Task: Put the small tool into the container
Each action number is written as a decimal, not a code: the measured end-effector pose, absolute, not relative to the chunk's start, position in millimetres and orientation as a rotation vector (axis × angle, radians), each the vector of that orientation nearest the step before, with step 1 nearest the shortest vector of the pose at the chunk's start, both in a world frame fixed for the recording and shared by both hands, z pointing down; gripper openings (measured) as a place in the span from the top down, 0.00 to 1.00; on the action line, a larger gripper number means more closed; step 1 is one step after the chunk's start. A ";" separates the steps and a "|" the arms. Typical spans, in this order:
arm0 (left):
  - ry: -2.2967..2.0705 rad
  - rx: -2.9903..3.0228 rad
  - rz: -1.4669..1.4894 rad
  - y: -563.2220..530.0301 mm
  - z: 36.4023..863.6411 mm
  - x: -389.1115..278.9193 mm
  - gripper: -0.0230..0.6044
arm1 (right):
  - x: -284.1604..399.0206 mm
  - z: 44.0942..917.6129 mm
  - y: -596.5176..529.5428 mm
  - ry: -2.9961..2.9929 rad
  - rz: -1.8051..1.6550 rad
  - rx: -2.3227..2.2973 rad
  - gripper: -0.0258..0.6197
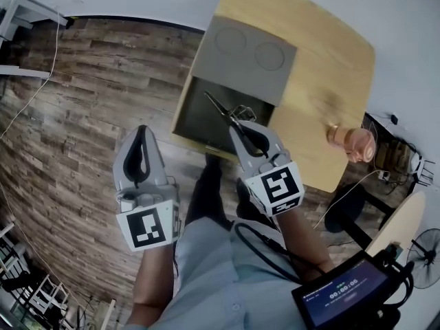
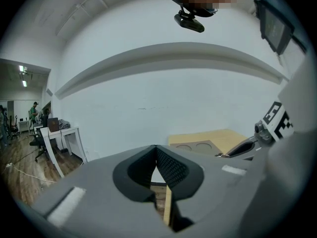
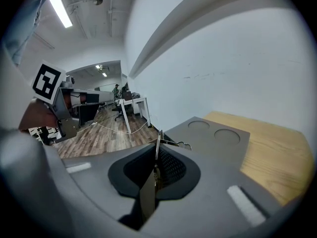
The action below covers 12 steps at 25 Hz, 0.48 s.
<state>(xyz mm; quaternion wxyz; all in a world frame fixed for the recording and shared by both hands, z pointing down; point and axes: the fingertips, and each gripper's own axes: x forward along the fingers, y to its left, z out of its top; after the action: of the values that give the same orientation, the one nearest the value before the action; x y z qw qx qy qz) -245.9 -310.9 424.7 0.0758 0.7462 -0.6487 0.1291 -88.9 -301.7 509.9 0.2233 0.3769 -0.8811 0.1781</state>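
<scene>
Leftmost, your left claw (image 1: 141, 133) hangs over the wood-plank floor (image 1: 75, 108). In the left gripper view (image 2: 156, 150) its jaws meet at the tips with nothing between them. It stands well apart from the container, which lies ahead of it and to its right.

Next, your right claw (image 1: 238, 126) is clamped on the small tool (image 1: 221, 110). The right gripper view (image 3: 157, 156) shows the jaws pressed together on the thin metal shaft (image 3: 158, 142), which stands on edge and projects past the tips. Fine wire loops spread to the right just beyond them.

Directly ahead of the right claw sits the container (image 1: 203, 130), a dark open box at the near left corner of the wooden table (image 1: 330, 67). In the head view the tool's far end shows against the box's dark interior. You cannot tell from either view whether the tool touches the box.

Beyond the claw's tips, a grey panel (image 1: 244, 53) with two round recesses lies across the far part of the container. It also appears ahead of the jaws in the right gripper view (image 3: 213, 137).

To the right of the right claw, a blurred copper-pink object (image 1: 350, 143) stands near the table's edge. Behind that claw, a dark screen (image 1: 340, 291) is lit.
</scene>
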 end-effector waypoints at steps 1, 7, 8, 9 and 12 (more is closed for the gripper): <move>-1.944 2.240 0.391 -310.8 425.0 -246.9 0.95 | -88.9 511.3 -301.4 -2.428 0.492 1.040 0.94; -1.937 2.243 0.376 -309.6 426.6 -251.2 0.95 | -90.8 519.2 -297.0 -2.400 0.518 1.022 0.94; -1.937 2.238 0.377 -309.4 427.4 -251.6 0.95 | -91.1 521.0 -296.0 -2.395 0.524 1.016 0.94; -1.937 2.234 0.382 -309.6 428.5 -252.1 0.95 | -91.2 522.9 -295.9 -2.392 0.528 1.013 0.94; -1.934 2.224 0.403 -309.5 430.9 -255.0 0.95 | -92.7 526.7 -294.9 -2.382 0.542 1.005 0.94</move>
<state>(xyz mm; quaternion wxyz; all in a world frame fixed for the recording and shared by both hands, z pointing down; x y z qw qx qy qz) -255.0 -309.5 430.9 0.0834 0.7450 -0.6480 0.1350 -92.7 -294.9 526.7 0.2475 0.3688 -0.8736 0.1987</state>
